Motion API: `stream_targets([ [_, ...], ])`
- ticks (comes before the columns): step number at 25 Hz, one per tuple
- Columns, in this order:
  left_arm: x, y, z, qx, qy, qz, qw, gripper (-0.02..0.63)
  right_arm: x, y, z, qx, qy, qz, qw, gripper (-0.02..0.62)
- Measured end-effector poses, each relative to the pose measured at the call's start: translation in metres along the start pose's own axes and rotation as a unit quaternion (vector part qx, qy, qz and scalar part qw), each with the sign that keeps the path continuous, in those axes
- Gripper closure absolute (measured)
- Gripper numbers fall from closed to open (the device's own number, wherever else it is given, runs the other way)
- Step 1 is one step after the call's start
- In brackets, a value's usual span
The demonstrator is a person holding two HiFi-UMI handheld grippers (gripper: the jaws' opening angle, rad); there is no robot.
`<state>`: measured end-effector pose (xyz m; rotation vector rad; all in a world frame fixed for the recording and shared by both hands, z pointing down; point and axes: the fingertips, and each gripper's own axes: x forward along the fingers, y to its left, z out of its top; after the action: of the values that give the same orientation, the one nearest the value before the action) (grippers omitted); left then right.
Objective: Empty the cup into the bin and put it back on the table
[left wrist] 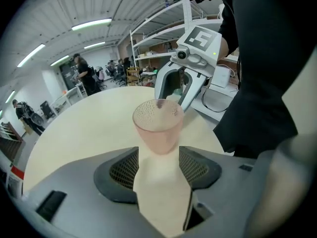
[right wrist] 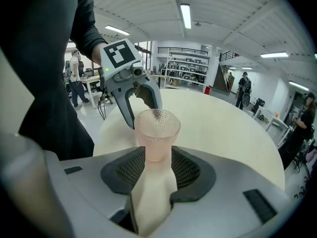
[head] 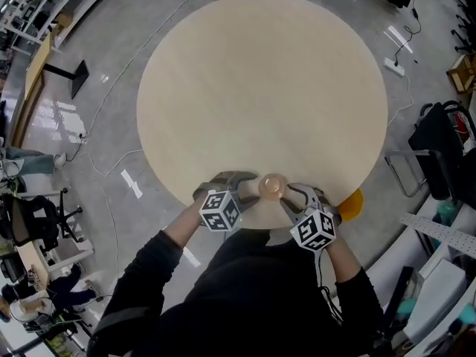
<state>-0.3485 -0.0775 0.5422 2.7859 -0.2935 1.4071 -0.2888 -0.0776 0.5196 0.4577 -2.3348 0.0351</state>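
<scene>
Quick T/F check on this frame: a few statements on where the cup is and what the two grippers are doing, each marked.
1. The cup stands upright on the table. True.
2. The cup sits at the middle of the table. False: it is at the rim, at the bottom of the head view.
3. The left gripper and the right gripper flank the cup, one on each side. True.
4. The left gripper is closed with nothing between its jaws. False: its jaws stand apart, with the cup's lower part between them.
5. The cup is opaque blue. False: it is translucent pink.
</scene>
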Motion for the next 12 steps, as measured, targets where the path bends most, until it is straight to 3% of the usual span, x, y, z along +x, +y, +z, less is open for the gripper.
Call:
stream_targets([
  [12,-0.002,0.007,0.026,-0.025,-0.058,-0.023,0.9977,0.347,-0.008,-0.006,0.013,0.042,-0.037,-0.008,0.998,0.442],
])
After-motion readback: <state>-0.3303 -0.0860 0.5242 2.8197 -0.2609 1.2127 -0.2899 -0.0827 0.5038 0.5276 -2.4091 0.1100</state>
